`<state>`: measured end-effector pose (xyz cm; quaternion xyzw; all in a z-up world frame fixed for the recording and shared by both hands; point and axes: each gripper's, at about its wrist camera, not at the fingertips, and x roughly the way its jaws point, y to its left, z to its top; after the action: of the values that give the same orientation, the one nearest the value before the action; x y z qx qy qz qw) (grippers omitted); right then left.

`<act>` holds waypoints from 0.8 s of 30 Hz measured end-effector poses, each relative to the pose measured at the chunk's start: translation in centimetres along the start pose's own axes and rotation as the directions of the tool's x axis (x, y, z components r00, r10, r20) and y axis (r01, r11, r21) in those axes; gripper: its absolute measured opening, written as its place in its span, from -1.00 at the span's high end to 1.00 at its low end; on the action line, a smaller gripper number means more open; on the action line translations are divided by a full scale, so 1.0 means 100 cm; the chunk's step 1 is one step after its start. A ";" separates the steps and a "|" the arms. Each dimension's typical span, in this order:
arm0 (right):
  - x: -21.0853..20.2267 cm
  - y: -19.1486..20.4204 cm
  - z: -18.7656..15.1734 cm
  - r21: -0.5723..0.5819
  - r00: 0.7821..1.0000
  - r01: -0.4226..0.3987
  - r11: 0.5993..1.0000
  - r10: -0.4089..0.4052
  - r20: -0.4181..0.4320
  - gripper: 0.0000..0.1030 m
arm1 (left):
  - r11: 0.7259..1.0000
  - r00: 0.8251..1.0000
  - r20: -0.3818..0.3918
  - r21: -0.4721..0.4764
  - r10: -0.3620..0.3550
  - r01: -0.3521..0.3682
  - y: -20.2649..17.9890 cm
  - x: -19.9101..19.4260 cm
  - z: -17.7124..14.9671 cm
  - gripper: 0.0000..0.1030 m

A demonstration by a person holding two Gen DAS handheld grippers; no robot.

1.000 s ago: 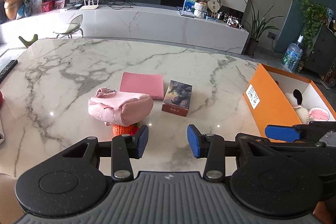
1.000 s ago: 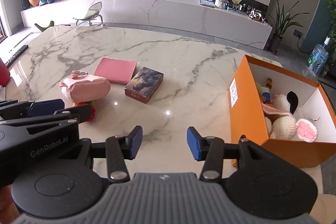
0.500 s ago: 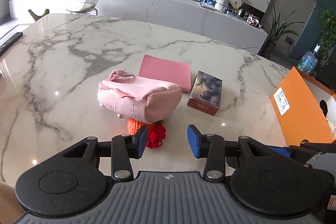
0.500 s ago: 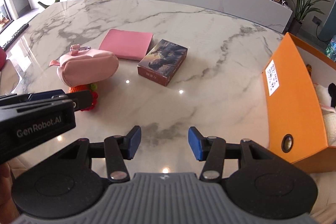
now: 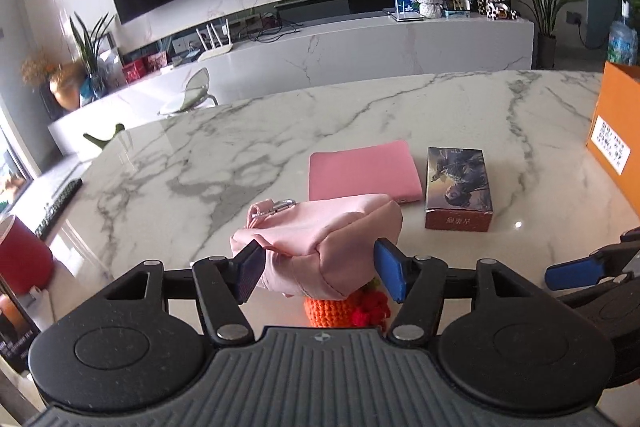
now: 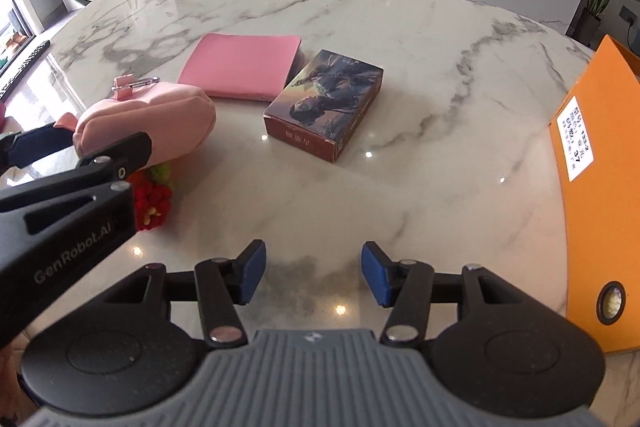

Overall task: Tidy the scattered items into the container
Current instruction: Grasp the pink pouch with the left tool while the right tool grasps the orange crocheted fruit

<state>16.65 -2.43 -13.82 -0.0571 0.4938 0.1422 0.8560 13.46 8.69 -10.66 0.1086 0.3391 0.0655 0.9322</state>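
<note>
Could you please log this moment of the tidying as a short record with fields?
surface: marble table
container: orange box at the table's right edge
loose items: pink pouch; pink notebook; picture box; orange and red crochet toy tucked under the pouch
left gripper: jaws opening, astride the pouch, no grip visible
right gripper: jaws opening, nothing between them, over bare marble
</note>
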 end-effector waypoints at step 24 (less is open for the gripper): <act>-0.013 0.025 0.007 -0.059 0.998 -0.043 0.997 0.046 0.049 -0.15 | 0.986 0.998 0.015 -0.158 0.058 -0.054 0.052 -0.011 0.004 0.28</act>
<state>15.85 -0.09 -12.19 -0.0671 0.4688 0.1768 0.8628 12.62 13.46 -8.38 0.0445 0.3207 0.1172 0.9388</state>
